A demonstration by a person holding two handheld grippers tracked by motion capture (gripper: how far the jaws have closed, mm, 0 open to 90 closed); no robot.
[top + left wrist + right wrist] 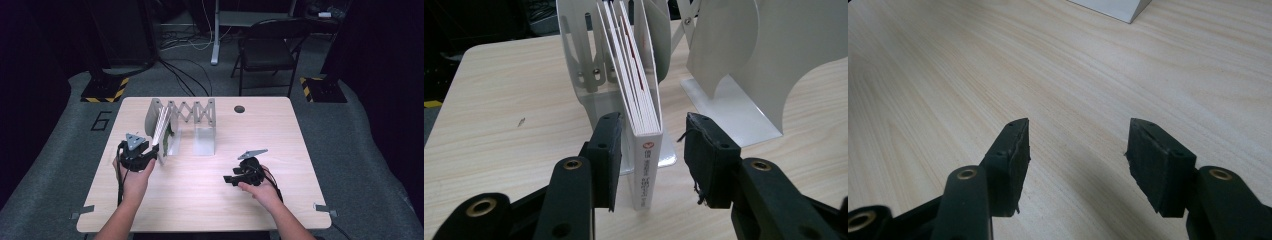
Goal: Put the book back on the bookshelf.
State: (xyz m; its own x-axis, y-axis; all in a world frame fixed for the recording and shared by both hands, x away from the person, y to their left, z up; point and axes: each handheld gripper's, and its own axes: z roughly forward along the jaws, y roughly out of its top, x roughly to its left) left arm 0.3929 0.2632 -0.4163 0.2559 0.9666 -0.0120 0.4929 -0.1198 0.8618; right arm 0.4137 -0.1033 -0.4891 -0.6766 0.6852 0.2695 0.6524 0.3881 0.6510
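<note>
A white metal expandable book rack (pixel 192 112) stands at the back left of the wooden table (pixel 210 210). A thin white-spined book (pixel 162 131) leans in its left section. In the left gripper view the book (pixel 644 100) stands upright on the table, its spine facing the camera. My left gripper (pixel 651 125) is open with the spine's lower end between its jaws. The left pad (pixel 606 150) sits close beside the book, and a gap shows on the right side. My right gripper (pixel 1078 135) is open over bare table, also seen in the high view (pixel 227 179).
The rack's upright dividers (pixel 744 60) rise just right of the book. A round cable hole (pixel 239 109) lies near the table's far edge. Behind the table stand a folding chair (pixel 267 50) and stand bases with hazard tape (pixel 105 90).
</note>
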